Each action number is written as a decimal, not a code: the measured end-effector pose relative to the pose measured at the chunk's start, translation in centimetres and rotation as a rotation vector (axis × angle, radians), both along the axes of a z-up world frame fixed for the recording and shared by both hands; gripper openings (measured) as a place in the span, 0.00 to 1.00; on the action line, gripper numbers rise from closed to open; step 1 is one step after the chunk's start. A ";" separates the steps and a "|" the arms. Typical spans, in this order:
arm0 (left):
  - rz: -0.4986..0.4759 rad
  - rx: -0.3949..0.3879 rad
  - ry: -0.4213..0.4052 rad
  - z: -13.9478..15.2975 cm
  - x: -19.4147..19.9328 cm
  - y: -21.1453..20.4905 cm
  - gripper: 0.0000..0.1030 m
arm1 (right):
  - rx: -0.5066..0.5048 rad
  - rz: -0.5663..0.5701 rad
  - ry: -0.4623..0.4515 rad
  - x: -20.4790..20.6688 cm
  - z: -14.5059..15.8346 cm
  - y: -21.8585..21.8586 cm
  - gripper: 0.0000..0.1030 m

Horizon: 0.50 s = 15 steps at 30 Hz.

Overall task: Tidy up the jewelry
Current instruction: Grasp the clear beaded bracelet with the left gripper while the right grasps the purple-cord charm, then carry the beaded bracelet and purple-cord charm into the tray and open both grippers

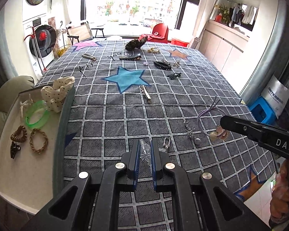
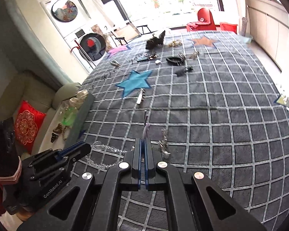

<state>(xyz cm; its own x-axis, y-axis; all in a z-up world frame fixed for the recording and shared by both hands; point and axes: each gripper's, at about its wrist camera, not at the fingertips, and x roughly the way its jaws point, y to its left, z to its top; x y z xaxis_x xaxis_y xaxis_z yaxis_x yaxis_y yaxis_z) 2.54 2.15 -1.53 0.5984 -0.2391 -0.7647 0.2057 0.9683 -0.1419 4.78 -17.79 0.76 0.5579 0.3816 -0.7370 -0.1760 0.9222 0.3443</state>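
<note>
Inside tray (image 1: 63, 119): polka-dot scrunchie (image 1: 56, 92), green bangle (image 1: 37, 114), braided hair tie (image 1: 38, 141). Left gripper (image 1: 145, 150) clamped on crystal strand (image 1: 146, 152); right gripper (image 2: 144, 144) clamped on lilac hair tie (image 2: 146, 130) above checked cloth (image 2: 221, 115).

Tray (image 1: 64, 115) left of table (image 1: 183, 105); bangle (image 1: 37, 115) in tray.

Both wrist views look low across one checked bedspread (image 1: 163, 115) toward the window (image 1: 136, 3).
</note>
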 end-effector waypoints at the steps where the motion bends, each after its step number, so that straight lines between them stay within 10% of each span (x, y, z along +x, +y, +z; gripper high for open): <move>1: 0.000 -0.002 -0.004 0.1 -0.1 0.1 0.12 | -0.002 0.002 -0.001 -0.1 0.1 0.2 0.03; 15: 0.013 -0.019 -0.046 1.6 -1.6 2.4 0.12 | -0.013 0.010 0.010 -1.2 0.0 1.9 0.03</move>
<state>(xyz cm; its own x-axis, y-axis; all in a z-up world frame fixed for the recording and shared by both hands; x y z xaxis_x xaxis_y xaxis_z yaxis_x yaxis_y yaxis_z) 0.98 4.59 0.09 0.6359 -0.2456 -0.7316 0.2000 0.9681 -0.1511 3.56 -15.86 0.74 0.5470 0.3772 -0.7473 -0.1821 0.9250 0.3336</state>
